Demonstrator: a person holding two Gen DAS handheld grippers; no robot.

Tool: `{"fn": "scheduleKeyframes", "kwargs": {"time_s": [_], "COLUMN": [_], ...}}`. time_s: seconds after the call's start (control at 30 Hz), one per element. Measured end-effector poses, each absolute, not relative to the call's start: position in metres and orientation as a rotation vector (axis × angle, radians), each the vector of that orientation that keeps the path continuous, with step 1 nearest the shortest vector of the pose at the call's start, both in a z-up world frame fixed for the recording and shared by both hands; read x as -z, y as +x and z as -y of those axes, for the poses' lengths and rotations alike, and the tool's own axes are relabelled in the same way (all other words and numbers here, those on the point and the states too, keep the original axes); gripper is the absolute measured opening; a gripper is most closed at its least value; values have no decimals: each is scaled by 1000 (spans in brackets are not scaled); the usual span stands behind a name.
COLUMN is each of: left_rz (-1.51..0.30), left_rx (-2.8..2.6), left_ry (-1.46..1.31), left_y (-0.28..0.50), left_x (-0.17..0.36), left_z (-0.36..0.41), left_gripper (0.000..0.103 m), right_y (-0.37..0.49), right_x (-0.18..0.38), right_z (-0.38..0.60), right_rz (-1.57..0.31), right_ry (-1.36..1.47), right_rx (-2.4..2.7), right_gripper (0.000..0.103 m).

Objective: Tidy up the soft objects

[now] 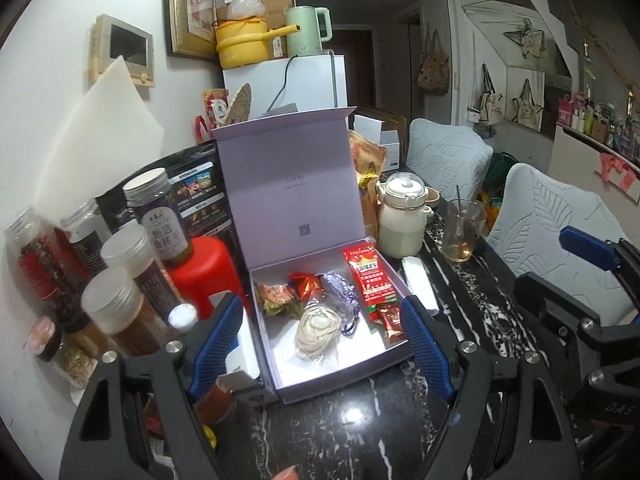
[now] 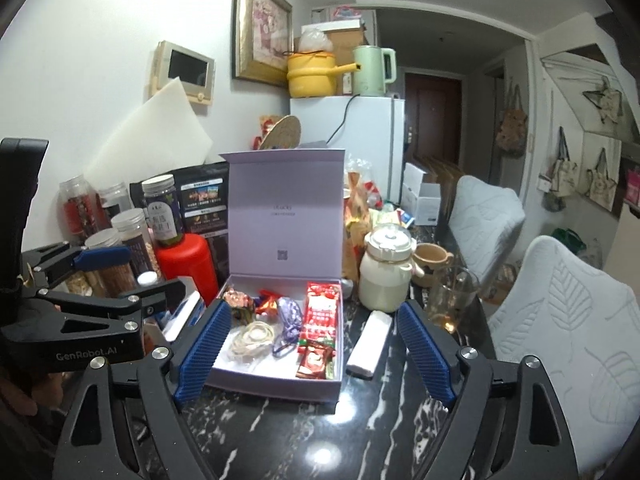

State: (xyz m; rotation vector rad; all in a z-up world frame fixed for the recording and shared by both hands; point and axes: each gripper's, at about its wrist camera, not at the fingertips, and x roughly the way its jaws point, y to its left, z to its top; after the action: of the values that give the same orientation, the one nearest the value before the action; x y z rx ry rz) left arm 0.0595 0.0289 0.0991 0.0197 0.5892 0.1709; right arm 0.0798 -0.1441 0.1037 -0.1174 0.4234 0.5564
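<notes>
An open lilac box (image 1: 280,376) (image 2: 276,386) sits on the black marble table with its lid standing up. Inside lie a red sachet pack (image 1: 370,278) (image 2: 320,312), small red packets (image 1: 390,318) (image 2: 316,362), a purple pouch (image 1: 340,290) (image 2: 289,314), a clear bag of white cord (image 1: 318,326) (image 2: 252,338) and crinkly snack packets (image 1: 276,296) (image 2: 239,302). A white tissue pack (image 1: 418,284) (image 2: 370,340) lies on the table right of the box. My left gripper (image 1: 320,344) is open and empty in front of the box. My right gripper (image 2: 312,350) is open and empty too.
Several jars (image 1: 116,300) (image 2: 120,248) and a red bottle (image 1: 200,276) (image 2: 186,264) crowd the left. A cream pot (image 1: 402,216) (image 2: 384,272) and a glass (image 1: 460,232) (image 2: 452,296) stand right of the box. White chairs (image 2: 560,320) line the right edge.
</notes>
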Motion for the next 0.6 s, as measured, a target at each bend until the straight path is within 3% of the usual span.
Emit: {"fn": "scheduleKeyframes", "kwargs": {"time_s": [0.6], "left_rz": [-652], "left_rx": [-141], "left_ry": [-43], "left_y": [34], "left_x": [-53], "left_z": [-30], "left_gripper": [81], "right_y": [62], "right_x": [-50], "right_z": [159], "right_rz": [-558], "right_ry": [-32], "right_rx": [-481], "right_gripper": [90]}}
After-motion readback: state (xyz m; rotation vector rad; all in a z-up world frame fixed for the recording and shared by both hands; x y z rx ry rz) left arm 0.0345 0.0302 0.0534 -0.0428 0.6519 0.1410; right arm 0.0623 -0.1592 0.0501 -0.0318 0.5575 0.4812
